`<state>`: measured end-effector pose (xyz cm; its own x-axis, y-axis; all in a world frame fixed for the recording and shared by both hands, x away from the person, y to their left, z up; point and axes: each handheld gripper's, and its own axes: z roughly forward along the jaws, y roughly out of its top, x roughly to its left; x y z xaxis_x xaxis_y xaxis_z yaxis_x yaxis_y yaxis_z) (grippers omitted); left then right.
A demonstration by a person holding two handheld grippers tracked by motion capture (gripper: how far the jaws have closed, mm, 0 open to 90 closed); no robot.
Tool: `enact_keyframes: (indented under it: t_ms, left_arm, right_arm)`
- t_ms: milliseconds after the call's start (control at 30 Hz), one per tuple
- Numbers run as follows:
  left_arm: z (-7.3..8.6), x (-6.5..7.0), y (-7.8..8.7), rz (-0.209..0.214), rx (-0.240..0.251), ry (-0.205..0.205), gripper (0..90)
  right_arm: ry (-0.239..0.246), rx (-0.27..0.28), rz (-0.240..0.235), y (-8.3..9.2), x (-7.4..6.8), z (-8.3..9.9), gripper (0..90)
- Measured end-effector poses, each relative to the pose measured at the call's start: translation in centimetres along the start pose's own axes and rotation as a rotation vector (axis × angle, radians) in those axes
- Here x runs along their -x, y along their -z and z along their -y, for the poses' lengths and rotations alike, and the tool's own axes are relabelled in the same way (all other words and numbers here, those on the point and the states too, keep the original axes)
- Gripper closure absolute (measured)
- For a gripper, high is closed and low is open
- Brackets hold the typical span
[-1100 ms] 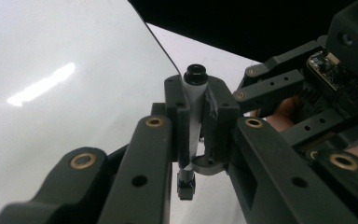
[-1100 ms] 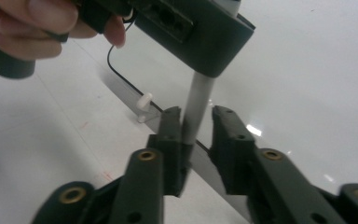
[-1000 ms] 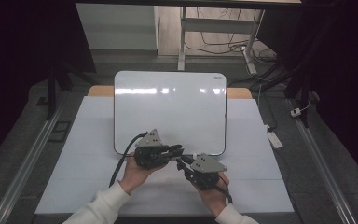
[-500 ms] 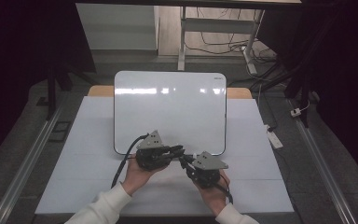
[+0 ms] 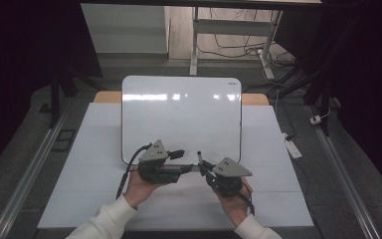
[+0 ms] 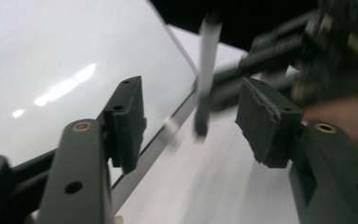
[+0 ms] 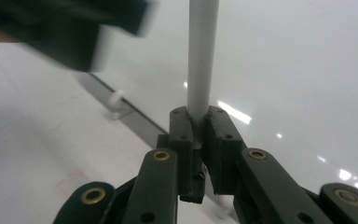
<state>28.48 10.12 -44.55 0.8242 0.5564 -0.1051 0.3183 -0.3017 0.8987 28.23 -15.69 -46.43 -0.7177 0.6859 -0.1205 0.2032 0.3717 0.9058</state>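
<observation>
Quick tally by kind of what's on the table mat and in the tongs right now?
Whiteboards: 1, the whiteboard lying on the mat.
Markers: 1, the marker clamped in the right tongs; left tongs open beside it.
Total: 2

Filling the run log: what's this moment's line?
right hand-held gripper: shut on marker | left hand-held gripper: just opened, pads clear | whiteboard: blank

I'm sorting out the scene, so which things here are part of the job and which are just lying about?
In the job:
- marker, clamped in the right gripper
- left gripper, jaws just opened, standing either side of the marker's end
- whiteboard

Lying about:
- power strip on the floor
- cables under the far desk
</observation>
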Motion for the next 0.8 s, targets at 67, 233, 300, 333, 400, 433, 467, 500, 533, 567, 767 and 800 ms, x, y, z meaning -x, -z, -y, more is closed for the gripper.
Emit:
enact_keyframes:
  t_ms: [67, 233, 300, 333, 400, 433, 467, 500, 533, 567, 767, 800]
  left_arm:
    - [0.8, -0.6, 0.9, -0.025, -0.022, 0.014, 38.1]
    - [3.2, -2.0, 3.0, -0.074, -0.076, 0.069, 33.1]
    - [4.2, -2.5, 3.9, -0.094, -0.09, 0.091, 32.3]
    - [4.7, -2.6, 4.4, -0.102, -0.097, 0.101, 31.9]
    - [5.7, -3.0, 5.3, -0.12, -0.11, 0.121, 31.4]
    - [6.2, -3.1, 5.8, -0.131, -0.115, 0.129, 31.2]
    - [6.7, -3.2, 6.3, -0.143, -0.121, 0.136, 31.1]
    - [7.1, -3.3, 6.8, -0.153, -0.125, 0.143, 30.9]
    - [7.6, -3.4, 7.3, -0.162, -0.128, 0.149, 30.7]
    - [8.0, -3.5, 7.7, -0.172, -0.13, 0.155, 30.6]
    - [9.9, -4.0, 9.8, -0.206, -0.141, 0.191, 30.1]
    - [10.1, -4.0, 10.1, -0.211, -0.14, 0.198, 30.0]
  right_arm:
    - [-0.017, 0.002, 0.027, 0.5, 0.9, -0.1, 80.9]
    - [-0.068, -0.012, 0.103, 1.6, 3.6, -0.3, 80.9]
    - [-0.09, -0.023, 0.131, 2.0, 4.7, -0.4, 80.9]
    - [-0.104, -0.027, 0.142, 2.1, 5.2, -0.4, 80.9]
    - [-0.125, -0.036, 0.162, 2.3, 6.1, -0.3, 80.9]
    - [-0.133, -0.042, 0.173, 2.3, 6.4, -0.2, 80.9]
    - [-0.142, -0.044, 0.178, 2.4, 6.8, -0.1, 80.9]
    - [-0.15, -0.048, 0.184, 2.4, 7.1, -0.1, 80.9]
    - [-0.154, -0.052, 0.192, 2.3, 7.4, 0.0, 80.9]
    - [-0.162, -0.059, 0.197, 2.2, 7.7, 0.1, 80.8]
    - [-0.216, -0.109, 0.198, 0.4, 9.1, 0.8, 80.8]
    - [-0.221, -0.119, 0.197, 0.0, 9.2, 0.8, 80.8]
